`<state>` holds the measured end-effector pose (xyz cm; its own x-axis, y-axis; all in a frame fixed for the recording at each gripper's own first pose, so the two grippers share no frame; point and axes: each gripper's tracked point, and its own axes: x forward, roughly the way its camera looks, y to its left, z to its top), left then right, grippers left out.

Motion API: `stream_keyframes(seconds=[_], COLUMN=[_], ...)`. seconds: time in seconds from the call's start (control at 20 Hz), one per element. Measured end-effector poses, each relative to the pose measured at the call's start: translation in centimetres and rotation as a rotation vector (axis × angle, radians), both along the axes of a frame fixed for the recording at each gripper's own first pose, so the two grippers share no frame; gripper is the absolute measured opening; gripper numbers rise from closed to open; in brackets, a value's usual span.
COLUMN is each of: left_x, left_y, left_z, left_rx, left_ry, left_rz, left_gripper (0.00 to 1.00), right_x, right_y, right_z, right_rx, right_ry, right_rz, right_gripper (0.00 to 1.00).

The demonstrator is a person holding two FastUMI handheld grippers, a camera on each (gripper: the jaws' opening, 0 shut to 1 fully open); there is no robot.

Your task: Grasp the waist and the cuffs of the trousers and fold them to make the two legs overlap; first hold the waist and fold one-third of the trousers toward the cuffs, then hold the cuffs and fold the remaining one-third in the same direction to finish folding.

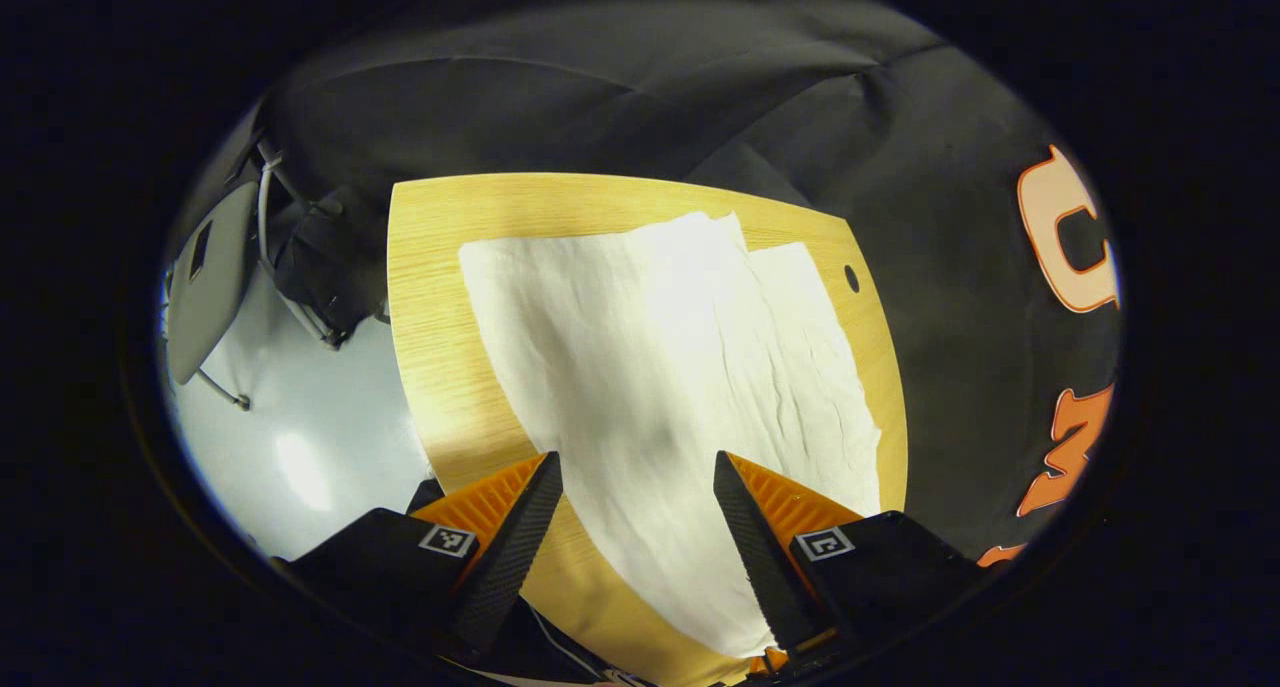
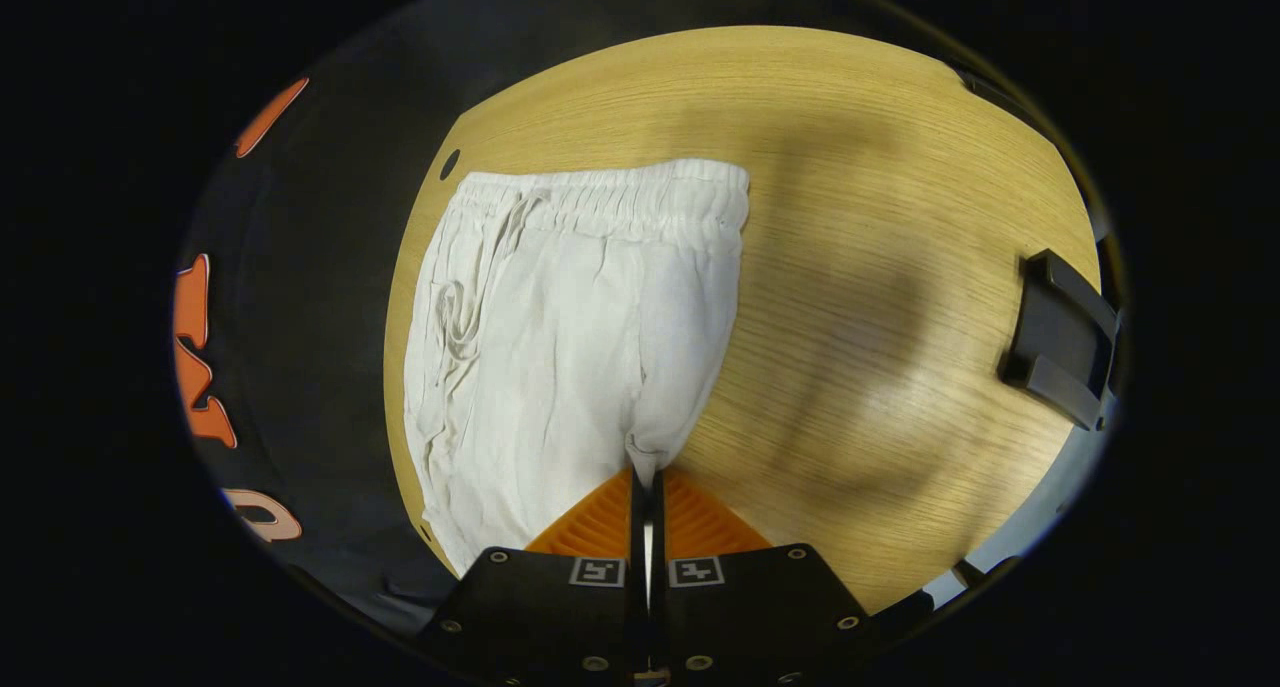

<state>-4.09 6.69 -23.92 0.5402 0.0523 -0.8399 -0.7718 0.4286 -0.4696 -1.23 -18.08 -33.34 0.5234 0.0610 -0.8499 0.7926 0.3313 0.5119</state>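
White trousers (image 1: pixel 660 367) lie flat on a light wood-grain tabletop (image 1: pixel 440 367), covering most of its middle. In the left gripper view, the left gripper (image 1: pixel 638 487) hovers above the near part of the trousers with its jaws spread wide, holding nothing; the cloth shows in the gap between its 2 fingers. No brand or readable writing shows on the trousers.

In the right gripper view, the elastic gathered waist (image 2: pixel 610 192) lies at the far end of the trousers, with a drawstring (image 2: pixel 455 317) trailing down the cloth below it. The right gripper (image 2: pixel 646 487) has its jaws closed tight on a pinch of the trousers' near edge.

Beside the tabletop, in the left gripper view, are a pale glossy floor (image 1: pixel 300 437) and a grey chair (image 1: pixel 205 287). A small dark hole (image 1: pixel 852 278) marks the tabletop just beyond the trousers.
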Motion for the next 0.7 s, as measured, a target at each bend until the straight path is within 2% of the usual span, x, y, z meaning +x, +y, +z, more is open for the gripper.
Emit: stream_keyframes(seconds=[0.3,0.7], left_x=[-0.02,-0.02], left_y=[-0.39,-0.66], left_z=[0.08,-0.73], left_rx=[-0.064,-0.088], left_ry=[0.034,0.074], left_rz=[0.058,0.067], left_gripper=[1.00,1.00], right_x=[-0.01,-0.03], right_y=[0.01,-0.08], right_z=[-0.01,-0.04], right_rx=[0.023,0.047], right_ry=[-0.005,0.005], right_rz=[-0.018,-0.036], right_gripper=[0.01,0.01])
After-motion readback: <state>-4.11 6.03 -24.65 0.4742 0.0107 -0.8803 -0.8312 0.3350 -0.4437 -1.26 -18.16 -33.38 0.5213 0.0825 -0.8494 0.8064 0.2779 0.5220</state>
